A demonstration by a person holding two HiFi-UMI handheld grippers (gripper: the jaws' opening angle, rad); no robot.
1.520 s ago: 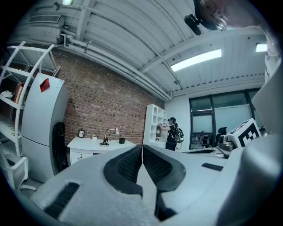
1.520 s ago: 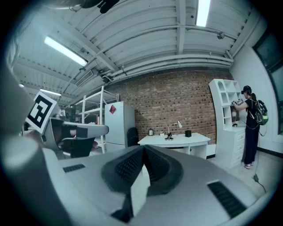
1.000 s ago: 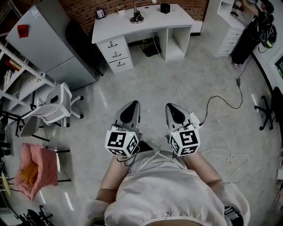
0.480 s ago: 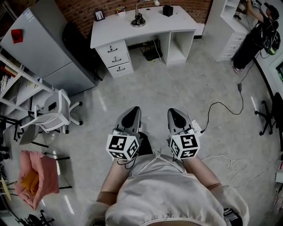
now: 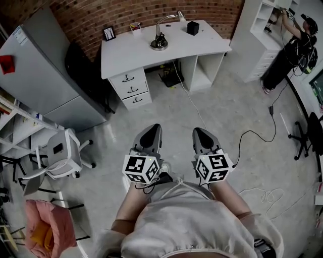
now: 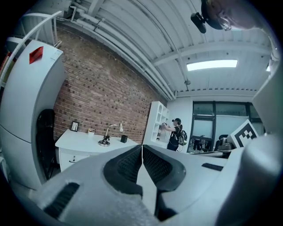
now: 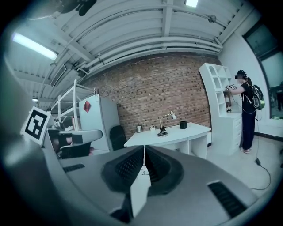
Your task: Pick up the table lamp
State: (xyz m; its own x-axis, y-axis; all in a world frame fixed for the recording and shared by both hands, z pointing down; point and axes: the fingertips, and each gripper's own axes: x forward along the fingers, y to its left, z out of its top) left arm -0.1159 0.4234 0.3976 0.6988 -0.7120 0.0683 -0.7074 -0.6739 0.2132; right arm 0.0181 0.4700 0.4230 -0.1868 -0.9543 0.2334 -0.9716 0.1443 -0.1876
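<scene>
Head view: lamp [image 5: 160, 41] stands on the white desk [image 5: 202, 44] by the brick wall [image 5: 136, 10], well apart from both grippers; chrome, round base, thin curved neck, small head. Red label [image 5: 6, 64] on the grey cabinet [image 5: 45, 75], print too small to read. Left gripper [image 5: 151, 129] and right gripper [image 5: 201, 132]: fingers clenched together, nothing between them.

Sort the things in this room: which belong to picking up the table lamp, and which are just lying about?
Job in hand: table lamp, white desk under it, left hand-held gripper and right hand-held gripper, both shut and empty.

Lying about: black box, picture frame, office chair, pink bag, grey cabinet.
</scene>
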